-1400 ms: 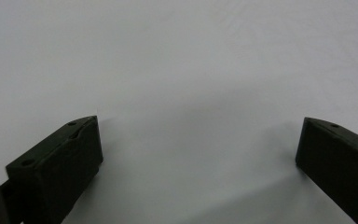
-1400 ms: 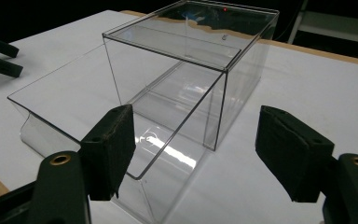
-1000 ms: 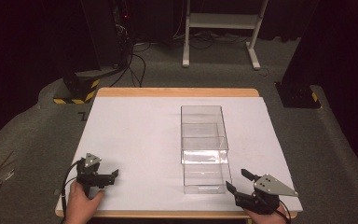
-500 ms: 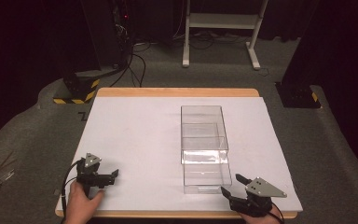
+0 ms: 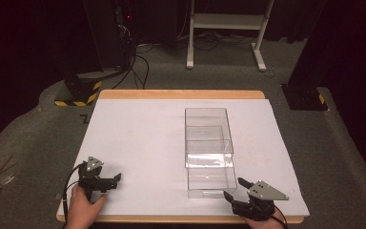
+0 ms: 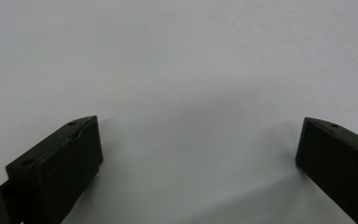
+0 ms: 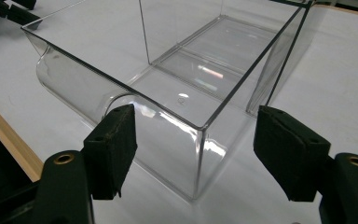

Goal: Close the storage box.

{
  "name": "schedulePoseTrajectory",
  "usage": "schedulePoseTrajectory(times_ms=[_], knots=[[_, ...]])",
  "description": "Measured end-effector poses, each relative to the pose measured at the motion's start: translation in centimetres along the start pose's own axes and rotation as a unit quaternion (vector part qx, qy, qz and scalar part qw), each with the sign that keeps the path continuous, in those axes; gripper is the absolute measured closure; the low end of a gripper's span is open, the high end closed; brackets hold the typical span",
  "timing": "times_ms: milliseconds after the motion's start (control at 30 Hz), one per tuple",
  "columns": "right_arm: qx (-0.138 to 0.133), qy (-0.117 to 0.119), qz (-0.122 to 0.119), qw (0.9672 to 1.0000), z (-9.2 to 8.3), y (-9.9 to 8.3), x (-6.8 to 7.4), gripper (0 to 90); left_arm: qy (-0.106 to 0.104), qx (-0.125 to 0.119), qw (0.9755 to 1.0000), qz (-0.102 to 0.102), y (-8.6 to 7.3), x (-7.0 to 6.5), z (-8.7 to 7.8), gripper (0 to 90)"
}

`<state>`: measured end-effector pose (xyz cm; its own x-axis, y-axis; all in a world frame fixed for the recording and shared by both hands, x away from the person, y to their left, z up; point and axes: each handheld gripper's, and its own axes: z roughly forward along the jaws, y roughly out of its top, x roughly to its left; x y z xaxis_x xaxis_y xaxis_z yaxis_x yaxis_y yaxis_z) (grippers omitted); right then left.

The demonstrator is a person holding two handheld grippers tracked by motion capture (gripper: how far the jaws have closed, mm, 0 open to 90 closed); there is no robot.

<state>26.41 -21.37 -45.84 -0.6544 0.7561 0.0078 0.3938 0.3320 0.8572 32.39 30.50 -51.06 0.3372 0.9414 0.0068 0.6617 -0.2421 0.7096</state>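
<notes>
While the white table [image 5: 138, 138] lies bare around it, the clear drawer box [image 5: 208, 150] sits right of centre, long axis running from the person's edge to the far edge, its pulled-out drawer end pointing at the person. Since a second ago the right gripper [image 5: 238, 192] has slid leftward to that front corner, jaws apart, probably readying a grasp. The left gripper [image 5: 110, 180] rests unmoved, jaws apart, empty.

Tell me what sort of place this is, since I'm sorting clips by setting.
Probably a lab or recording studio, not a home: a white-topped table on grey carpet, dark curtains, an equipment rack with trailing cables, and a hand-held gripper by a clear plastic drawer box.
</notes>
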Motion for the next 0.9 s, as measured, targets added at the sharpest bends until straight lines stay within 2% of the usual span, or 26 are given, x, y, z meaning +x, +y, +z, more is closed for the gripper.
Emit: schedulePoseTrajectory(times_ms=[567, 900], knots=[[-0.002, -0.005, -0.001, 1.0, 0.8, 0.3, 0.3, 31.7, 0.0, 0.0, 1.0, 0.0, 0.0, 0.0, 0.0, 0.6], [-0.003, -0.011, 0.005, 0.9999, 1.3, 0.4, 0.0, 33.0, 0.0, 0.0, 1.0, 0.0, 0.0, 0.0, 0.0, 0.6]])
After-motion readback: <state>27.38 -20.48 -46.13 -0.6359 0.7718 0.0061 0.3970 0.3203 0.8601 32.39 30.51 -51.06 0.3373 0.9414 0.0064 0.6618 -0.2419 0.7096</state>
